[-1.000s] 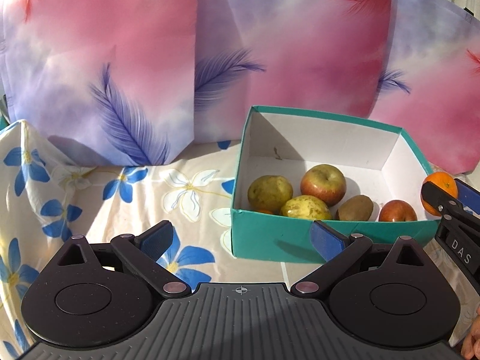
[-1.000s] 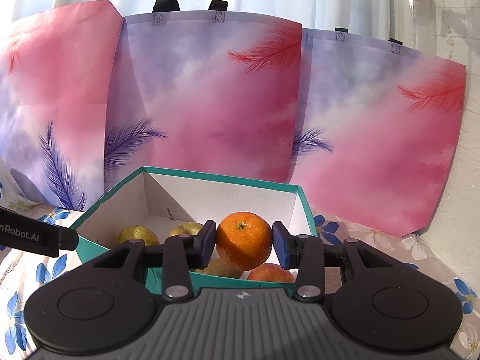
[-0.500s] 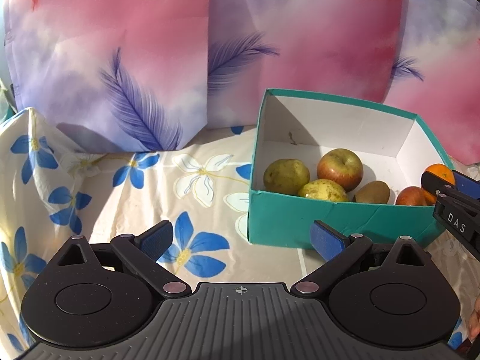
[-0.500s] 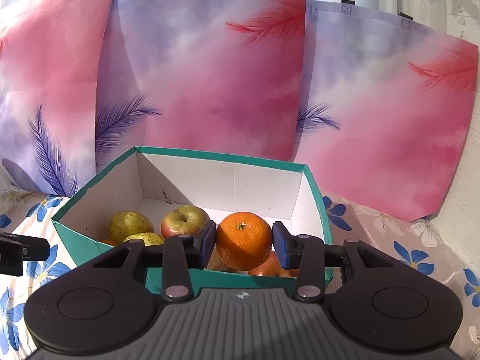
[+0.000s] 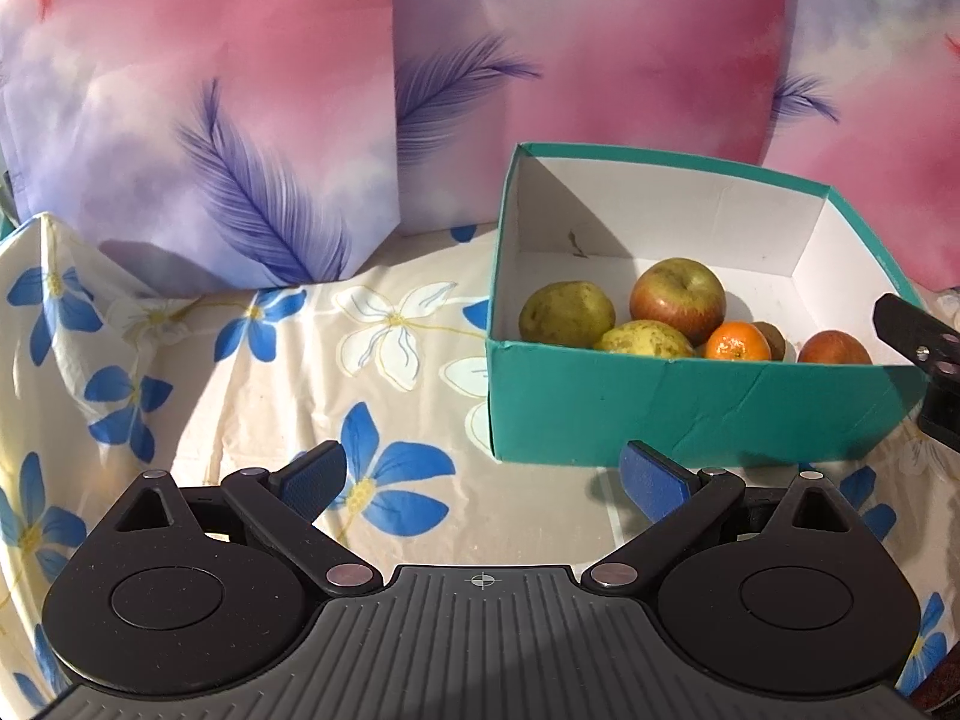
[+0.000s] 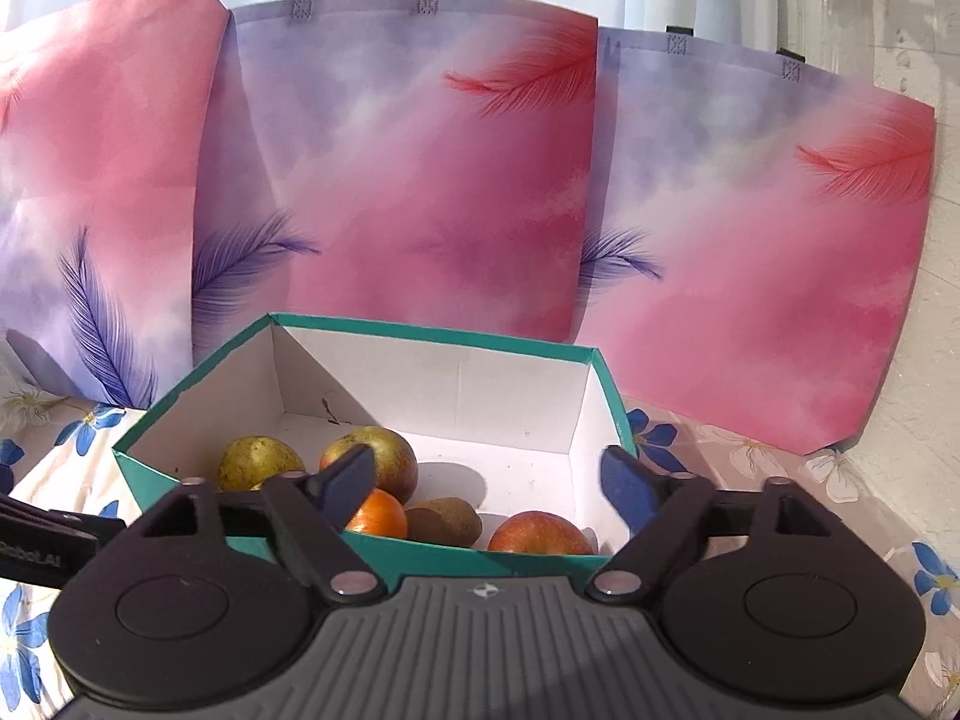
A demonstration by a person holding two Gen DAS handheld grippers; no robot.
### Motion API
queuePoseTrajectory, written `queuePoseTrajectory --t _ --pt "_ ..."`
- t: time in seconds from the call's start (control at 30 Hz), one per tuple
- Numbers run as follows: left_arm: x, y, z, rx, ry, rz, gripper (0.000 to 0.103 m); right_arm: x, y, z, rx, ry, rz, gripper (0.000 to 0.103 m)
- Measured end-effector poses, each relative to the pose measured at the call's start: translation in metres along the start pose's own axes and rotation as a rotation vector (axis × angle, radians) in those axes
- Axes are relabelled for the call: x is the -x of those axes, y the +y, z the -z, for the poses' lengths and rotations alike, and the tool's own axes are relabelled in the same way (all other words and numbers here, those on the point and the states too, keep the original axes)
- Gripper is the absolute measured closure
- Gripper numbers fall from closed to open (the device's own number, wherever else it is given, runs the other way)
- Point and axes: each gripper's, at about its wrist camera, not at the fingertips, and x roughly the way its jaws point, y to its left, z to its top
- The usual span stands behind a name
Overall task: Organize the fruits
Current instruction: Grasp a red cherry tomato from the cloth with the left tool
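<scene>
A teal box point(image 5: 690, 402) with white inside stands on the floral cloth; it also shows in the right wrist view point(image 6: 420, 558). In it lie an orange point(image 5: 737, 343) point(image 6: 377, 513), a red-green apple point(image 5: 678, 294) point(image 6: 372, 459), two yellow-green pears point(image 5: 567, 312) point(image 5: 645, 339), a kiwi point(image 6: 444, 521) and a red apple point(image 5: 834, 348) point(image 6: 537, 534). My right gripper point(image 6: 489, 483) is open and empty just above the box's near wall. My left gripper point(image 5: 480, 474) is open and empty over the cloth, left of and in front of the box.
Pink and purple feather-print bags point(image 6: 420, 168) stand upright right behind the box. The floral cloth point(image 5: 240, 360) covers the surface to the left. A white wall point(image 6: 924, 300) is at the right. The right gripper's body point(image 5: 924, 354) shows at the left view's right edge.
My right gripper has opened and let go of the orange, which now lies in the box among the other fruit. The left gripper has shifted slightly leftward, still open.
</scene>
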Motion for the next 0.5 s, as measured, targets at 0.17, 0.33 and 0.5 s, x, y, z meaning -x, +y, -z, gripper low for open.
queuePoseTrajectory --t 0.17,0.33,0.5 --pt "-0.008 -0.004 0.024 -0.045 0.037 0.049 0.003 0.029 -0.006 0.010 -0.034 0.021 -0.028 0.000" --pt "-0.005 -0.018 0.051 -0.133 0.034 0.181 0.003 0.044 -0.012 0.029 -0.097 0.101 -0.007 0.000" --pt "0.002 -0.037 0.078 -0.241 0.011 0.267 0.004 0.060 -0.023 0.046 -0.180 0.114 -0.016 0.000"
